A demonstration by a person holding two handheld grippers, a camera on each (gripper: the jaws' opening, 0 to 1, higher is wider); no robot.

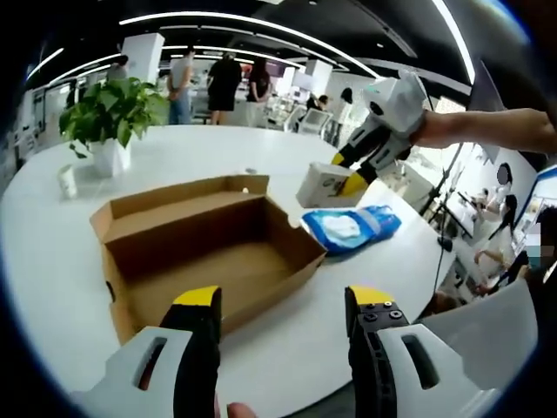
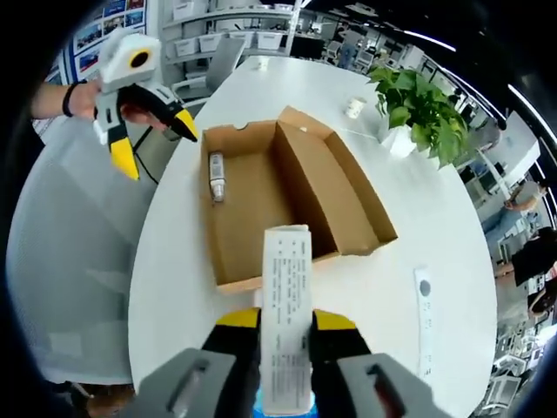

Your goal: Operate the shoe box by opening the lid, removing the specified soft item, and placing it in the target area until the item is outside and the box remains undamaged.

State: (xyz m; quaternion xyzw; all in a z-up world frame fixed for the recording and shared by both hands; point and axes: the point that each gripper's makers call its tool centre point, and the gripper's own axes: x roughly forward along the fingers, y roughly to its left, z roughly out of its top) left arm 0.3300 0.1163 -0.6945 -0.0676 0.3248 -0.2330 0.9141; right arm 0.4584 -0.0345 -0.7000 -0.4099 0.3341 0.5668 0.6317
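Observation:
An open brown cardboard shoe box (image 1: pixel 187 233) sits on the round white table (image 1: pixel 52 261), its lid (image 2: pixel 335 187) folded out flat beside it. A small tube-like item (image 2: pixel 216 177) lies inside the box (image 2: pixel 252 231) against one end. My right gripper (image 2: pixel 287 320) is shut on a white printed soft pack (image 2: pixel 285 279), held in the air short of the box. From the other side, the right gripper (image 1: pixel 346 171) holds that pack (image 1: pixel 326 185) just above a blue soft pack (image 1: pixel 352 228) lying on the table. My left gripper (image 1: pixel 284 300) is open and empty in front of the box, and appears open as well (image 2: pixel 157 144) past the table edge.
A potted plant (image 1: pixel 109 117) and a small white cup (image 1: pixel 67 180) stand beyond the box. A white strip (image 2: pixel 424 313) lies on the table (image 2: pixel 418 218) near the lid side. Several people stand in the background office. A person's forearm (image 1: pixel 487 129) holds the right gripper.

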